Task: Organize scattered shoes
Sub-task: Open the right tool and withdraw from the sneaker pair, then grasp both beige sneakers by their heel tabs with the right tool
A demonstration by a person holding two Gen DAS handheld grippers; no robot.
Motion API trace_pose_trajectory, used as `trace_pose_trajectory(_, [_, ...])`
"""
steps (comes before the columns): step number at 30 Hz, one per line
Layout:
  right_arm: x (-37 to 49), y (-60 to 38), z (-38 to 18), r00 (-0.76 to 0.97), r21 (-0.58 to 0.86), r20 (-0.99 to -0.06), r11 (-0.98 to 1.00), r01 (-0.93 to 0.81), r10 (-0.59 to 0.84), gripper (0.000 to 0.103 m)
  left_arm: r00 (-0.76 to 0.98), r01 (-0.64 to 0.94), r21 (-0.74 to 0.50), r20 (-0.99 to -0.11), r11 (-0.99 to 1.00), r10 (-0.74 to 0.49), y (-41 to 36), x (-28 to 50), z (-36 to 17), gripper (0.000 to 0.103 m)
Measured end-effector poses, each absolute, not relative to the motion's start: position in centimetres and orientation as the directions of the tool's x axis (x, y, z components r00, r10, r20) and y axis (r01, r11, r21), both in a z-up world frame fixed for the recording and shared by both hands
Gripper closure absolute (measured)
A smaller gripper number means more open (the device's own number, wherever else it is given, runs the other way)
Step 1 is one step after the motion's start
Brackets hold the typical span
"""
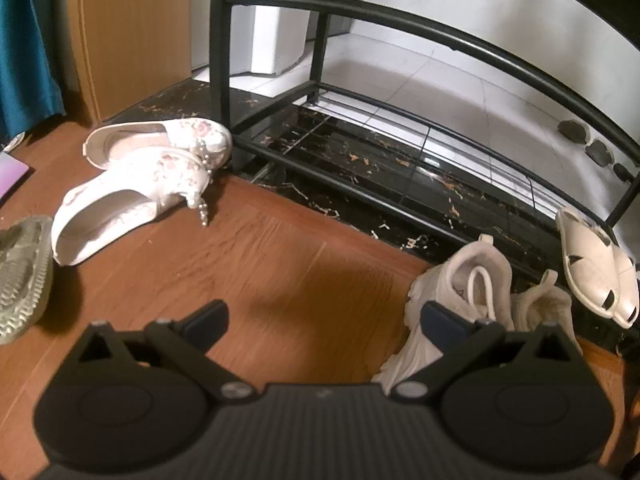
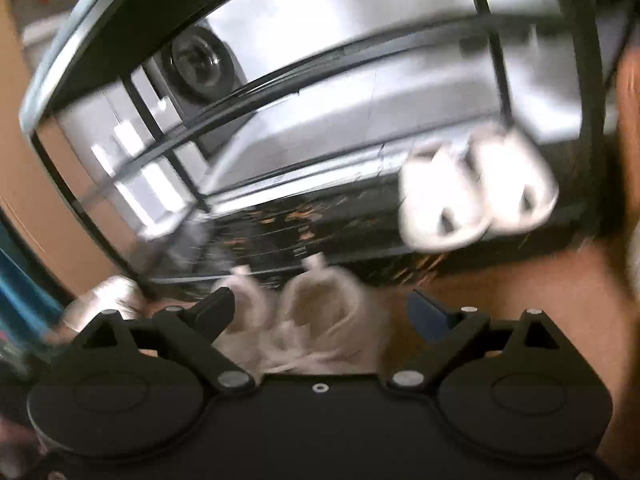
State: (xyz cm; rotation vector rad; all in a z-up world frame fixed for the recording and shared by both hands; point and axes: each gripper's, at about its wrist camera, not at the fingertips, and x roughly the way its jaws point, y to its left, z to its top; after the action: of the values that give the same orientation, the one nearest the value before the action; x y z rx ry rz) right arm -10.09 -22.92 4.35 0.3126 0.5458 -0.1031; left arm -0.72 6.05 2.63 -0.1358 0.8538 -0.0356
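Left wrist view gives us the clearest count. We see two floral pumps (image 1: 148, 176) with bead strings lying on the wooden floor (image 1: 272, 264) just left of the black shoe rack (image 1: 400, 176), one resting against the other. At the left edge lies one clear ridged sole (image 1: 22, 276), cut off by the frame. On the right we count two white sneakers (image 1: 472, 292) side by side at the foot of the rack, and one white cut-out sandal (image 1: 596, 264) resting on the rack's lower front rail. A small mark shows inside the nearer sneaker, too small to read; we find no other legible writing. The left tongs (image 1: 324, 320) hang above the floor with the jaws spread wide and nothing between them.

In the right wrist view, heavily blurred, we count two white sandals (image 2: 476, 196) on the rack's bottom shelf (image 2: 304, 236) and the two sneakers below, directly ahead of the right tongs (image 2: 320, 312), whose jaws also stand wide apart, gripping nothing.
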Motion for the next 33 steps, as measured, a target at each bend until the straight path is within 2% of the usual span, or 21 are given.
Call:
trace_pose_trajectory(2, [-9.9, -22.8, 4.3, 0.847, 0.212, -0.528, 0.957, 0.197, -0.058, 0.010, 0.655, -0.022, -0.128, -0.751, 0.992, -0.082, 6.0, -0.7, 2.6, 0.001])
trace_pose_trajectory(5, [-9.3, -23.8, 3.9, 0.821, 0.255, -0.568, 0.935, 0.247, -0.062, 0.022, 0.647, -0.028, -0.123, -0.759, 0.992, -0.076, 5.9, -0.5, 2.4, 0.001])
trace_pose_trajectory(9, [-9.0, -25.1, 2.8, 0.810, 0.374, -0.586, 0.891, 0.259, 0.010, 0.044, 0.643, -0.036, -0.125, -0.762, 0.992, -0.072, 6.0, -0.5, 2.4, 0.001])
trace_pose_trajectory(11, [-8.9, -24.9, 2.4, 0.807, 0.386, -0.589, 0.889, 0.247, 0.031, 0.052, 0.644, -0.030, -0.121, -0.761, 0.992, -0.073, 5.9, -0.5, 2.3, 0.001])
trace_pose_trajectory(12, [-8.8, -24.7, 2.3, 0.806, 0.378, -0.590, 0.894, 0.241, 0.032, 0.061, 0.645, -0.027, -0.119, -0.761, 0.993, -0.074, 5.8, -0.4, 2.3, 0.001])
trace_pose_trajectory(13, [-8.7, -24.2, 2.4, 0.806, 0.355, -0.591, 0.906, 0.229, 0.027, 0.065, 0.643, -0.026, -0.118, -0.762, 0.993, -0.074, 5.8, -0.4, 2.3, 0.001])
trace_pose_trajectory(17, [-8.3, -22.3, 2.3, 0.806, 0.294, -0.592, 0.938, 0.183, 0.028, 0.065, 0.633, -0.014, -0.112, -0.770, 0.994, -0.078, 5.6, -0.3, 2.2, 0.001])
trace_pose_trajectory(18, [-8.2, -21.8, 2.2, 0.805, 0.285, -0.593, 0.943, 0.173, 0.031, 0.063, 0.631, -0.011, -0.111, -0.772, 0.994, -0.079, 5.5, -0.3, 2.1, 0.001])
trace_pose_trajectory(22, [-7.2, -20.3, 1.7, 0.783, 0.244, -0.622, 0.954, 0.172, 0.018, 0.034, 0.617, -0.008, -0.110, -0.783, 0.994, -0.082, 5.4, 0.0, 1.7, 0.001])
trace_pose_trajectory(23, [-6.9, -19.9, 1.6, 0.776, 0.230, -0.630, 0.958, 0.172, 0.012, 0.032, 0.614, -0.006, -0.109, -0.785, 0.994, -0.082, 5.4, 0.0, 1.6, 0.001])
trace_pose_trajectory(33, [-2.9, -17.5, 1.9, 0.728, 0.107, -0.684, 0.978, 0.178, -0.058, 0.029, 0.612, 0.026, -0.100, -0.785, 0.995, -0.095, 4.6, 0.1, 1.0, 0.001])
